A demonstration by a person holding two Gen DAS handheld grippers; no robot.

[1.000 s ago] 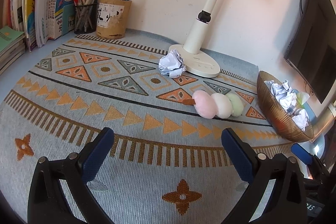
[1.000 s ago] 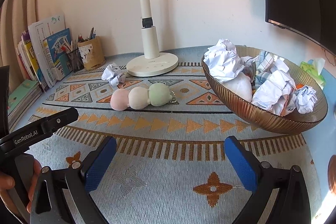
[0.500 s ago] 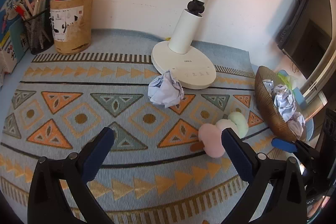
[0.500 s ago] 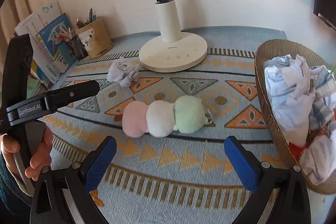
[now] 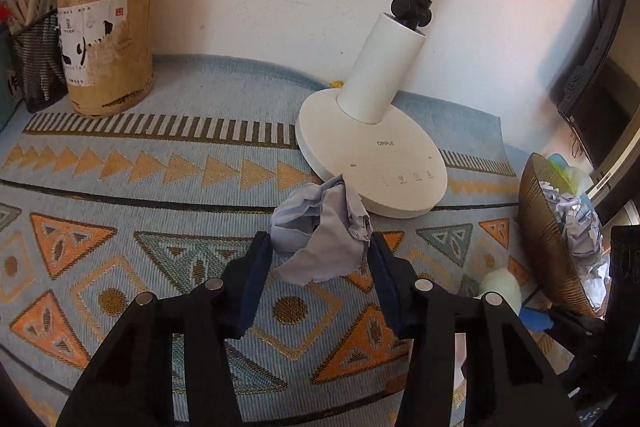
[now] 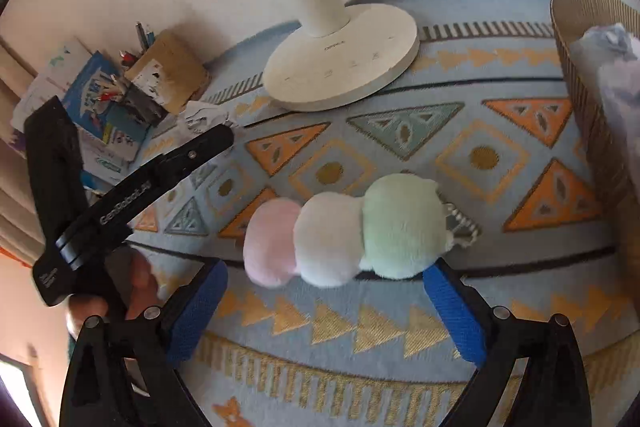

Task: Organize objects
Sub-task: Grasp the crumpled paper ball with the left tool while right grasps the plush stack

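A crumpled pale paper ball (image 5: 308, 215) lies on the patterned mat beside the lamp base. My left gripper (image 5: 320, 247) has it between its blue pads, which touch both sides as the jaws are closing. The right wrist view shows that gripper's finger (image 6: 188, 159) reaching toward the same paper (image 6: 204, 115). A plush toy of pink, white and green balls (image 6: 344, 231) lies on the mat. My right gripper (image 6: 324, 269) stands open just in front of it, one pad off each end, not touching. The toy's white end (image 5: 500, 291) peeks past my left gripper.
A white lamp base (image 5: 384, 163) stands just behind the paper. A brown bowl (image 5: 544, 235) full of crumpled paper sits at the right, with its rim (image 6: 580, 75) near the toy. A tan pen holder (image 5: 106, 43), a mesh pen cup (image 5: 36, 63) and books (image 6: 96, 95) line the left wall.
My left gripper moved forward to the paper ball and its jaws came in from wide open to both sides of it. My right gripper came closer to the plush toy and rolled.
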